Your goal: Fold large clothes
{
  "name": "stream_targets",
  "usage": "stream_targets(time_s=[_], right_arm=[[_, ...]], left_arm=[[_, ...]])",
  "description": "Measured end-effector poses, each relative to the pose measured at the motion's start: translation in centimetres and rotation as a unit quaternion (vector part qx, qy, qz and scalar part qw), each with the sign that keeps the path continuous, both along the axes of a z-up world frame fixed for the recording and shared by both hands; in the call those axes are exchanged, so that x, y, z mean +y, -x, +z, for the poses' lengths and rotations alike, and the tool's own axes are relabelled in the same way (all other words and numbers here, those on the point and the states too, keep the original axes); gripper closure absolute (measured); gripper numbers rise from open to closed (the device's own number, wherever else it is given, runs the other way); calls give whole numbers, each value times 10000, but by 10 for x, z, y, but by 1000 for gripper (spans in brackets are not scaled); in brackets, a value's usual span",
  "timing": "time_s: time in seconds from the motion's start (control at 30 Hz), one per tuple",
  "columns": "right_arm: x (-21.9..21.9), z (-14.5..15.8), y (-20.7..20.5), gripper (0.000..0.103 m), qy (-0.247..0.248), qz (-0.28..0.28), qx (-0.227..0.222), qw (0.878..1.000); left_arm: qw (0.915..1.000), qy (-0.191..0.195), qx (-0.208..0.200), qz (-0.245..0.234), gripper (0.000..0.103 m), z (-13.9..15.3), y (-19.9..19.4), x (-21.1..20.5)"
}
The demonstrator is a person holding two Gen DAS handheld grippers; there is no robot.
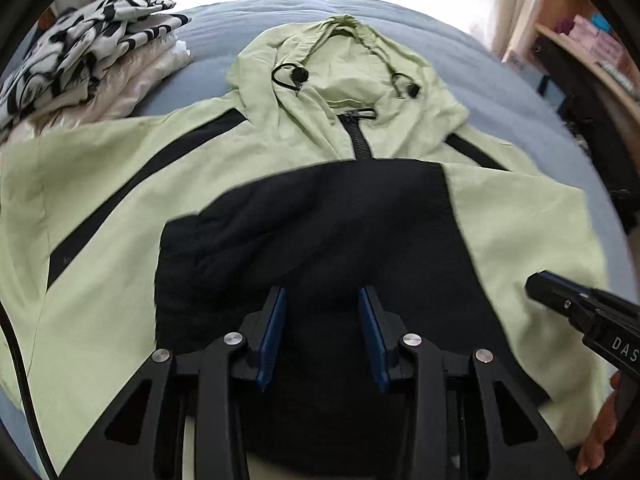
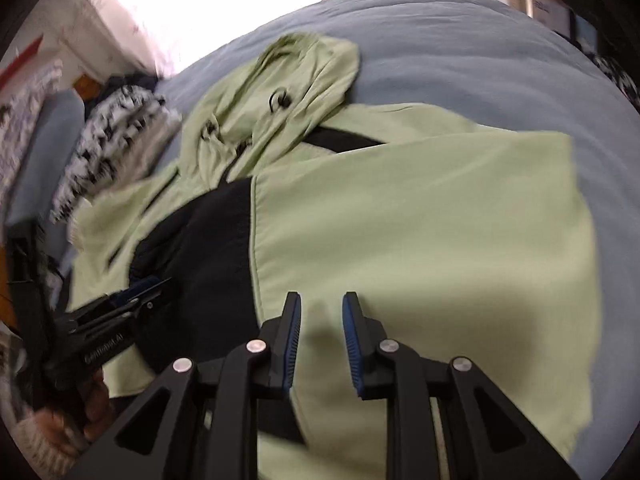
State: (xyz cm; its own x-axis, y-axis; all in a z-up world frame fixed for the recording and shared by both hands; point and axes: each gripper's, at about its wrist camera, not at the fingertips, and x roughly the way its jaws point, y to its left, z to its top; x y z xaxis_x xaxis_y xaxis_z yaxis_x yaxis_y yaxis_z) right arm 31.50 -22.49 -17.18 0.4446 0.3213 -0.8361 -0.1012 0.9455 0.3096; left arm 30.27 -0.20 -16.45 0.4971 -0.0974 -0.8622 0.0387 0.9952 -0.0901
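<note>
Far left: folded stack of patterned clothes (image 1: 92,40) on blue-grey bed cover (image 1: 500,76). Centre: light green and black jacket (image 1: 304,128) spread flat, hood toward bright window. Above it, left gripper (image 1: 322,300) and right gripper (image 2: 320,312), both parted, gripping nothing. Right: wooden shelf (image 1: 584,56).
</note>
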Motion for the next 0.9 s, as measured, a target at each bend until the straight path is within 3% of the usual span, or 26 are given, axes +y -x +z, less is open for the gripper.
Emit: stream_targets(time_s=[0.07,0.13,0.23,0.33,0.53,0.7,0.9], right_arm=[[-3,-7,-12,82,447,-237,-132,9986],[-37,-12,-26,83,714,-792,-293,9939],[-103,-15,-36,87,608,-1600,-350,9846],[-147,-16,-32,84,729,-2090,-223,9749],[-161,-6,-7,78,408,-2144,-107,9758],[-137,10,14,77,83,-1916,-131,9813],[-105,51,50,69,-200,-1577,-395,9865]], left_arm=[[9999,-28,-77,138,67,-3,-11,4],[9996,16,-165,212,67,-3,-22,14],[9994,32,-256,245,68,-5,-31,28],[9995,-8,-281,152,68,-6,-34,30],[9997,-1,-180,162,62,4,-23,29],[9994,-14,-345,12,59,30,8,27],[9980,36,-617,-106,53,72,63,31]])
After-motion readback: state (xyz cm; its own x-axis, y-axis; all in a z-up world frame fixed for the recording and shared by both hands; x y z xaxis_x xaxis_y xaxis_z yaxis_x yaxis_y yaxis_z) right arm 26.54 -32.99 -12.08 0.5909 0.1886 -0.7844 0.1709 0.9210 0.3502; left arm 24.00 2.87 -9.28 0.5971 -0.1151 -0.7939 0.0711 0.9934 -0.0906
